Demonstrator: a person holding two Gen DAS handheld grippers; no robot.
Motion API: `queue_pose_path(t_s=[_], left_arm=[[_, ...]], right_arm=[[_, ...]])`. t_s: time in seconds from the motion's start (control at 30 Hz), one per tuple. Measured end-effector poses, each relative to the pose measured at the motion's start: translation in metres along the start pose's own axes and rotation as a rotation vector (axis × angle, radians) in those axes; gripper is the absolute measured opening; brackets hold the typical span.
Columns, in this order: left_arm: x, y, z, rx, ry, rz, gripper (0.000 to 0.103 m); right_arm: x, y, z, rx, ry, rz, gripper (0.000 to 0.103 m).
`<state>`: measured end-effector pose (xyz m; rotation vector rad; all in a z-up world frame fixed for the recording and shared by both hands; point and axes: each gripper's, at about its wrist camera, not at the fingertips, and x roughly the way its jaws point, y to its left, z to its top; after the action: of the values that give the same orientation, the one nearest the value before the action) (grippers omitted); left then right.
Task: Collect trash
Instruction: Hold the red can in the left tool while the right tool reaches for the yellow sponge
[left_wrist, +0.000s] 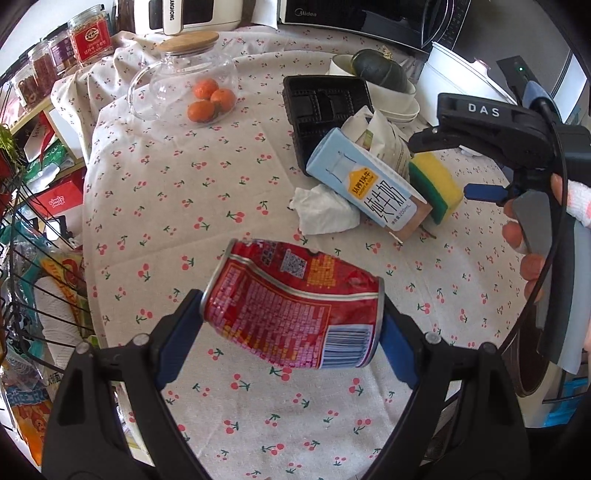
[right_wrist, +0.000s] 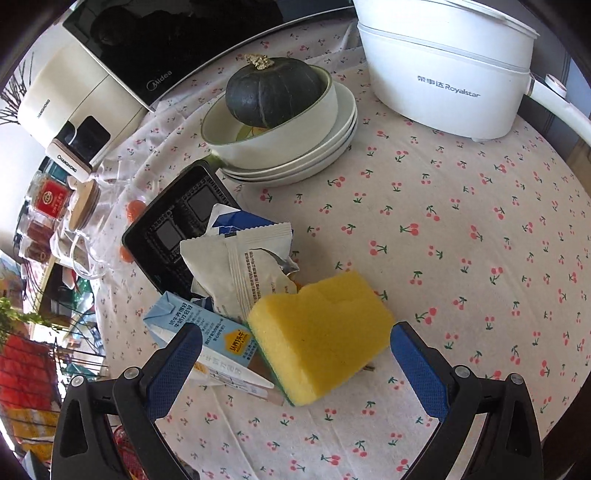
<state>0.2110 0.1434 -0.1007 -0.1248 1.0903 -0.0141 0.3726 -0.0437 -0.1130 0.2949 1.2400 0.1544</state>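
Between my left tongs (left_wrist: 291, 325), low in the left wrist view, I am holding a dented red can (left_wrist: 295, 306); the blue pads are pressing on its two ends and it is hanging clear of the worktop (left_wrist: 166, 184), which is wearing a creased cloth printed with small cherries. Above it in that frame a crumpled white tissue (left_wrist: 321, 210) is lying just beside a pale blue milk carton (left_wrist: 365, 181). The carton is leaning on a torn white wrapper (left_wrist: 384, 140) and touching a black ribbed plastic tray (left_wrist: 321, 107). At the upper left a clear glass pot (left_wrist: 184, 85) with a wooden lid is standing in front of three tangerines (left_wrist: 210, 99); whether they are inside it I cannot tell.

My right tongs (right_wrist: 295, 350) are standing wide apart with nothing clamped. A soft yellow sponge (right_wrist: 321, 332) with a green scouring layer is lying between their tips and resting partly on the carton, so it is blocking the way to the carton and wrapper. At the upper middle of the right wrist view a dark green squash (right_wrist: 273, 92) is sitting in a white bowl (right_wrist: 280, 144) on stacked plates, and a smooth white electric pot (right_wrist: 447, 70) is filling the upper right.
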Motion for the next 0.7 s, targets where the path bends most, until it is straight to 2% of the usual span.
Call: queue_pose_path(t_s=[0.13, 0.23, 0.37, 0.47, 0.6, 0.7], left_arm=[[-0.001, -0.002, 0.001, -0.010, -0.002, -0.021, 0.089], [0.000, -0.002, 0.001, -0.012, 0.002, -0.029, 0.089], [0.002, -0.004, 0.000, -0.008, 0.009, -0.032, 0.089], [0.002, -0.006, 0.000, -0.006, 0.011, -0.037, 0.089], [0.001, -0.010, 0.000, 0.002, 0.006, -0.044, 0.089], [0.000, -0.014, 0.001, 0.014, 0.004, -0.045, 0.089]], right_arm=[[0.015, -0.005, 0.005, -0.014, 0.027, -0.046, 0.103], [0.018, -0.024, 0.005, 0.010, 0.034, -0.048, 0.103], [0.012, -0.052, 0.001, 0.062, 0.043, 0.079, 0.102], [0.004, -0.065, -0.005, 0.067, 0.056, 0.133, 0.102], [-0.008, -0.078, -0.017, 0.035, 0.090, 0.166, 0.102], [-0.014, -0.085, -0.031, -0.024, 0.128, 0.140, 0.102]])
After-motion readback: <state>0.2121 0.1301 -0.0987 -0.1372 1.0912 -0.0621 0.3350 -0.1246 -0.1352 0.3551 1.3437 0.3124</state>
